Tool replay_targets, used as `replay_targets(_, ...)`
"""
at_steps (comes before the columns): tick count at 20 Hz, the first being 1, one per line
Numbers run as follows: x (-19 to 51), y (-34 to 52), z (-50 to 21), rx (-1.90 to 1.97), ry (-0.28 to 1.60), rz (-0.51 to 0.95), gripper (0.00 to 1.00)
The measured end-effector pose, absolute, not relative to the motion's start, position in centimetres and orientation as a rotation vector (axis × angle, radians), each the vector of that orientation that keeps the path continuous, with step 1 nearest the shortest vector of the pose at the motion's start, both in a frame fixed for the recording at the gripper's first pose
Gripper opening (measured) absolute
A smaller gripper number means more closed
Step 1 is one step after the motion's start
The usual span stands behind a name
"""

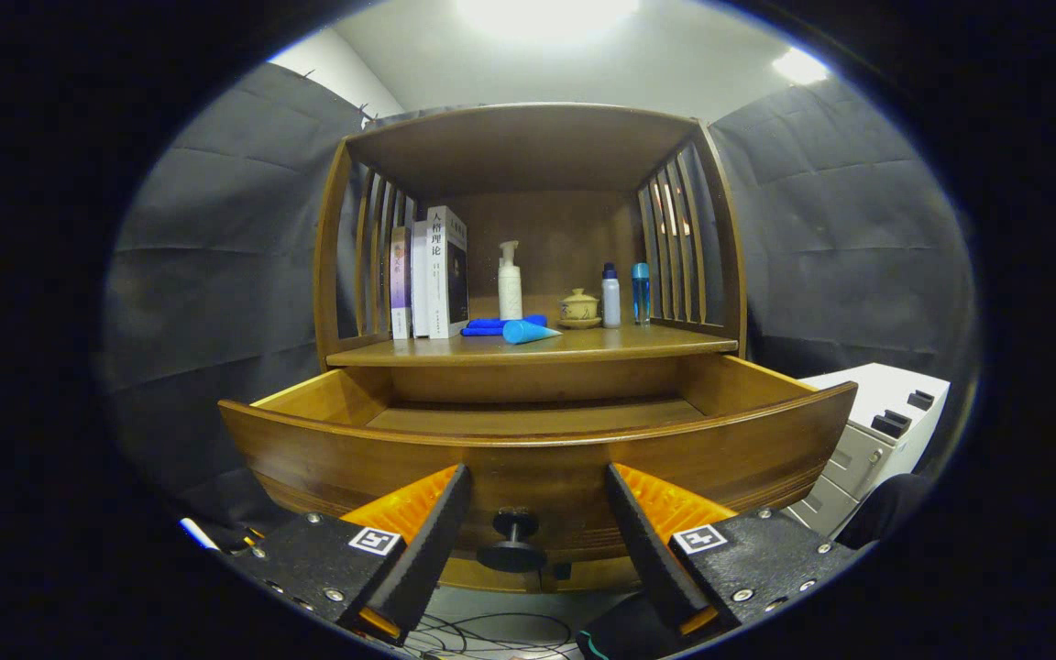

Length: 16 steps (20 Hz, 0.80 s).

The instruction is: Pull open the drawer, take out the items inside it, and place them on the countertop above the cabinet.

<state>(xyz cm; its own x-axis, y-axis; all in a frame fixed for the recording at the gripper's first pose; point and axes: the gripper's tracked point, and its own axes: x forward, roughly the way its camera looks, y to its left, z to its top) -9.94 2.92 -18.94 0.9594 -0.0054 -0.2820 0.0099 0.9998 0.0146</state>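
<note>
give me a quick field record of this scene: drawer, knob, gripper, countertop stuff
drawer: pulled open, no items visible in the part of its floor that shows
knob: dark, on drawer front, between the fingers, untouched
gripper: open, fingers either side of knob
countertop: books, pump bottle, blue tube, lidded cup, two small bottles

Camera rides the tongs (pixel 537 527), level, close, facing the open drawer (pixel 537 458) front.

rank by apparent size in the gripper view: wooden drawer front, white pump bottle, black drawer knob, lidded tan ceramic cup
1. Curved wooden drawer front
2. White pump bottle
3. Black drawer knob, between the open tongs, nearer the camera, so unsure
4. Lidded tan ceramic cup
</note>
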Motion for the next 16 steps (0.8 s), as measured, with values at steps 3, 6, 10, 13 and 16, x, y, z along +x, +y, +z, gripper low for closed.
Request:
replay_targets(3, -9.2, 2.7, -19.0, 0.012, 0.285, -0.006, 0.92)
replay_targets(6, -7.6, 2.6, -18.7, 0.018, 0.281, 0.002, 0.92)
replay_targets(10, -4.9, 2.7, -18.8, 0.030, 0.292, 0.001, 0.94)
replay_targets(13, -3.2, 2.8, -19.1, 0.031, 0.295, -0.003, 0.94)
replay_targets(16, -1.7, 2.7, -19.4, 0.031, 0.290, -0.001, 0.94)
